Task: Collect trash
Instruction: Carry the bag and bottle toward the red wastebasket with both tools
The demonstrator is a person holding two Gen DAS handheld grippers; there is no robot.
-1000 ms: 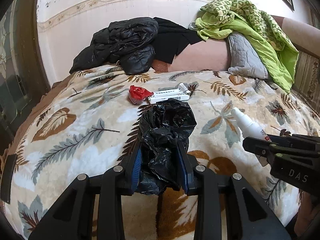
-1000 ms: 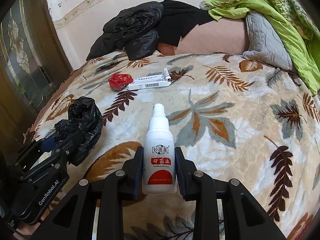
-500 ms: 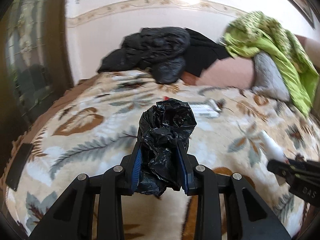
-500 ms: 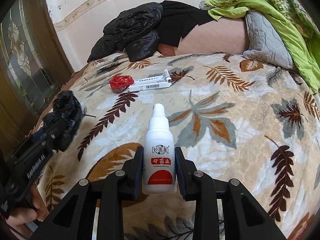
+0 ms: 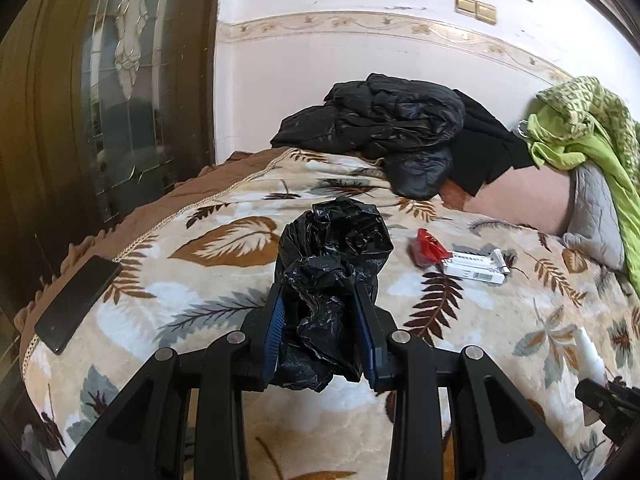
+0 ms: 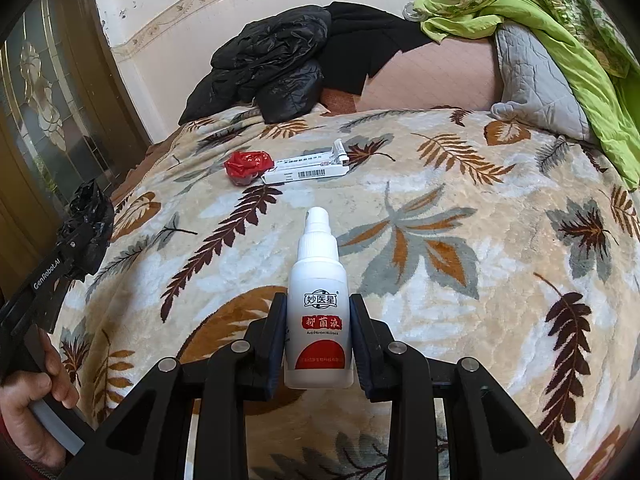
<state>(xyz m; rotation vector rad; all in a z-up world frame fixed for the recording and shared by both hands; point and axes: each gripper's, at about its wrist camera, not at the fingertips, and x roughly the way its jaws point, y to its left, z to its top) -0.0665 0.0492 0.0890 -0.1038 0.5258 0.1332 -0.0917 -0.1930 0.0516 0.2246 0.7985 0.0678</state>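
My left gripper (image 5: 323,300) is shut on a crumpled black plastic bag (image 5: 332,256), held above the leaf-patterned blanket (image 5: 192,300). The right wrist view shows that same left gripper (image 6: 86,226) at the far left, with the black bag (image 6: 90,210) in it and a hand on its handle. My right gripper (image 6: 318,312) is shut on a white spray bottle (image 6: 319,312) with a red label, its nozzle pointing away. A red wrapper (image 6: 246,164) and a white box with a small tube (image 6: 308,168) lie together further up the blanket (image 6: 440,200). In the left wrist view they are the red wrapper (image 5: 427,249) and the white box (image 5: 474,267).
A black jacket (image 5: 380,120) is piled at the head of the bed. A green blanket (image 6: 540,20) drapes over a grey pillow (image 6: 532,84) at the right. A black phone (image 5: 76,304) lies near the blanket's left edge. A dark glass-panelled door (image 5: 100,100) stands left.
My left gripper has swung left with the black bag and rolled, so the door and phone now show. The right gripper and bottle have stayed put.
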